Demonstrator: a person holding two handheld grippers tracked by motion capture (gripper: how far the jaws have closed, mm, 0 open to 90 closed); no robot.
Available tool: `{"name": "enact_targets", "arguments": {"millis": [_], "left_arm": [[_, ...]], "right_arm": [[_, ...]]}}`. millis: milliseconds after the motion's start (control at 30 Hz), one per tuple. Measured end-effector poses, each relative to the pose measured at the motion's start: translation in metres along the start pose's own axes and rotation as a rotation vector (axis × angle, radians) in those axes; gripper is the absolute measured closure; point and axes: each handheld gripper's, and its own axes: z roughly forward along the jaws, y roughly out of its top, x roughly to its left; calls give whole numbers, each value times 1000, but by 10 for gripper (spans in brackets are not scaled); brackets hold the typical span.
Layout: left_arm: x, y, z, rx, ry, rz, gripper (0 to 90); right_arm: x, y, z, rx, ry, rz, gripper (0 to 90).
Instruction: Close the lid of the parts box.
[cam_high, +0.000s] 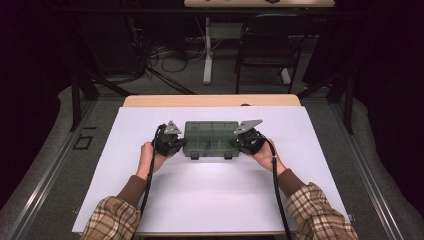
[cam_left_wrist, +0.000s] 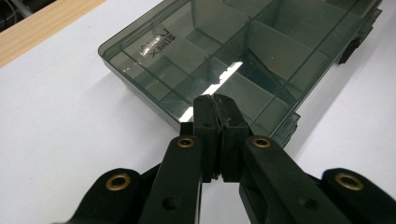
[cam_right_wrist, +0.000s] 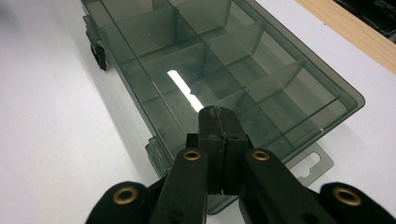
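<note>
A smoky translucent compartment box (cam_high: 211, 136) lies closed in the middle of the white table top (cam_high: 125, 165), with its two latches facing the person. My left gripper (cam_high: 183, 143) is at the box's left end; in the left gripper view the gripper (cam_left_wrist: 215, 100) is shut, its tips over the lid (cam_left_wrist: 261, 51) near the edge, nothing between them. My right gripper (cam_high: 235, 142) mirrors it at the right end, and in the right gripper view this gripper (cam_right_wrist: 219, 112) is shut above the box (cam_right_wrist: 224, 60) too. I cannot tell whether either one touches the lid.
A wooden strip (cam_high: 210, 100) runs along the table's far edge. Beyond it stand a black chair (cam_high: 267, 45), a white table leg (cam_high: 207, 50) and loose cables on the floor. A hang tab (cam_right_wrist: 313, 165) sticks out from the box's right end.
</note>
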Motion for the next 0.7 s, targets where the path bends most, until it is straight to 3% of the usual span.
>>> {"name": "enact_targets", "arguments": {"millis": [133,167,300,333,367,500,633,700], "left_arm": [[1,0,0,-6,-2,-8,855],[1,0,0,-3,16,-4,831],[3,1,-1,8,17,-24,605],[3,1,-1,8,17,-24,540],[4,1,-1,16,11,-27,507],[3,1,-8,12,-4,-54,309],[-1,-4,-22,4,-6,-56,174],[-1,-6,-29,1,-6,-55,155]], "right_arm": [[1,1,0,7,-2,0,900],[0,1,0,5,-7,4,854],[1,2,-1,-5,-3,17,686],[1,2,-1,-5,-3,17,686],[1,4,-3,-2,5,30,544],[2,7,-9,-12,16,66,331],[7,10,-20,-12,12,77,240],[9,10,-26,-9,13,73,198]]}}
